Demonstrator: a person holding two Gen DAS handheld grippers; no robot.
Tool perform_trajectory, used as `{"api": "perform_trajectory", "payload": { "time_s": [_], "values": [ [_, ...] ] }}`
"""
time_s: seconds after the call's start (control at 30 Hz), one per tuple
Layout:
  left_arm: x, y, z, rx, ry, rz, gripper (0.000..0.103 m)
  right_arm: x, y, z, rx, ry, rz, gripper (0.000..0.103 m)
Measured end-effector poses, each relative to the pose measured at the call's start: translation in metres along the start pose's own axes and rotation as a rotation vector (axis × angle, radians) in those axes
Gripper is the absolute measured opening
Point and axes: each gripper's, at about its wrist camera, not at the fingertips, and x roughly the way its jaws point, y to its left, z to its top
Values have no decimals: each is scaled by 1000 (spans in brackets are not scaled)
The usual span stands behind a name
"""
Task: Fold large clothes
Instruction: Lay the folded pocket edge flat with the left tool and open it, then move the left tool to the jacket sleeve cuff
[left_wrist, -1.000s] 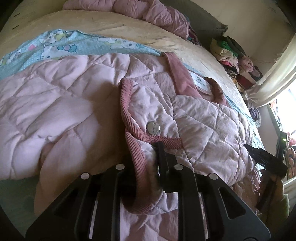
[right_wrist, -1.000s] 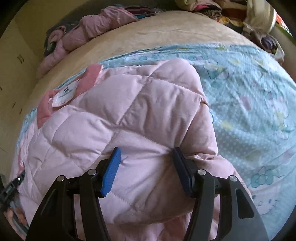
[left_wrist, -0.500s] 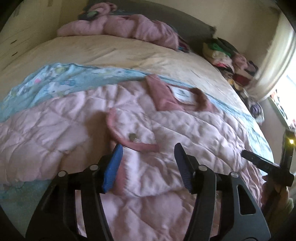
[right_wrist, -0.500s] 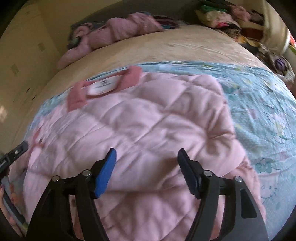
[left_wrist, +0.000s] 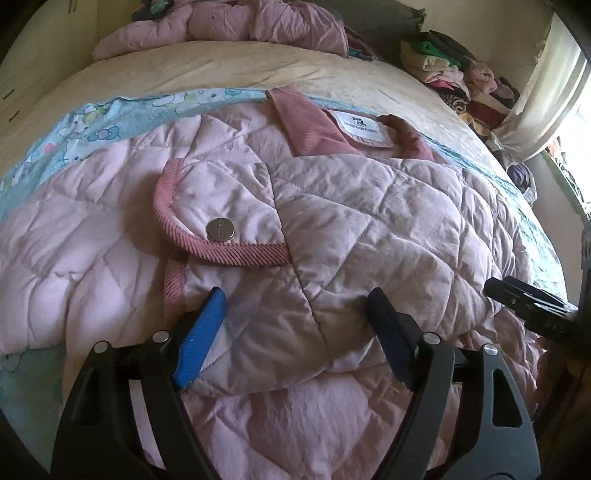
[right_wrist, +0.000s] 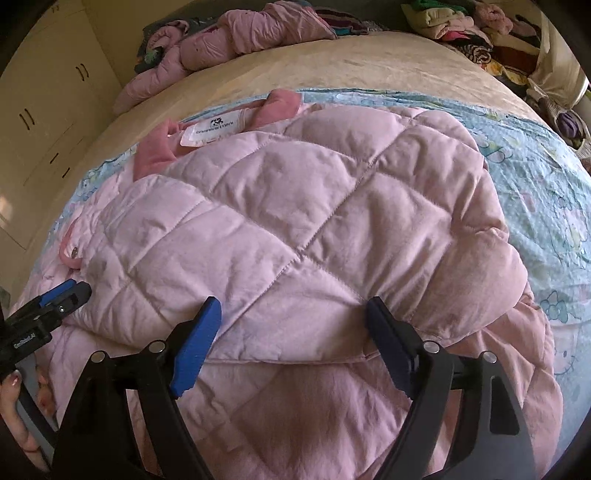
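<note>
Left wrist: left gripper (left_wrist: 295, 332) jaws wide, empty, above jacket (left_wrist: 351, 221) cuff.
Right wrist: right gripper (right_wrist: 293, 334) same, empty.
Done: sleeves folded across jacket.
Left: fold hem toward collar (left_wrist: 314, 122).

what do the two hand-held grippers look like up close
Both look alike: black angular plastic frames with cut-out openings and small silver pivot pins. The left hand-held gripper and the right hand-held gripper each carry a bright blue pad on one finger and a darker navy pad on the other. White lettering marks the left one's body. No cables show.
</note>
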Motion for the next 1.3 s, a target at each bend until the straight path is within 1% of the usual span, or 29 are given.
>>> {"api": "perform_trajectory", "payload": {
  "time_s": [0.03,0.07,0.1,0.13,0.17,0.23,0.5,0.7,0.8,0.93,1.03,1.13,1.3],
  "values": [
    [-2,1,1,-7,1,-5,74,-5,1,-1,-6,-7,4,80],
    [-5,1,1,-16,2,-14,81,-9,3,-1,-12,-14,16,80],
    [-7,0,2,-22,7,-19,86,-16,5,-3,-16,-26,35,81],
    [-10,0,2,-25,12,-22,90,-20,6,-3,-16,-36,46,87],
    [-15,-1,2,-27,10,-23,91,-25,7,-5,-12,-50,56,96],
    [-23,-3,3,-30,-5,-23,94,-36,10,-7,-6,-76,80,98],
    [-47,11,1,-101,-20,-7,94,-65,25,-11,-9,-123,99,98],
    [-68,28,1,-136,-58,51,94,-78,42,-11,-24,-141,134,98],
    [-80,38,2,-150,-85,102,94,-84,54,-9,-36,-143,154,98],
    [-95,56,1,-184,-118,158,94,-93,78,-6,-79,-155,182,98],
    [-103,68,1,-210,-130,163,94,-98,95,-3,-111,-161,195,98],
    [-110,81,-2,-231,-138,185,94,-102,113,1,-137,-170,212,98],
    [-122,107,-8,-294,-159,218,94,-106,141,6,-180,-187,233,98]
  ]
}}
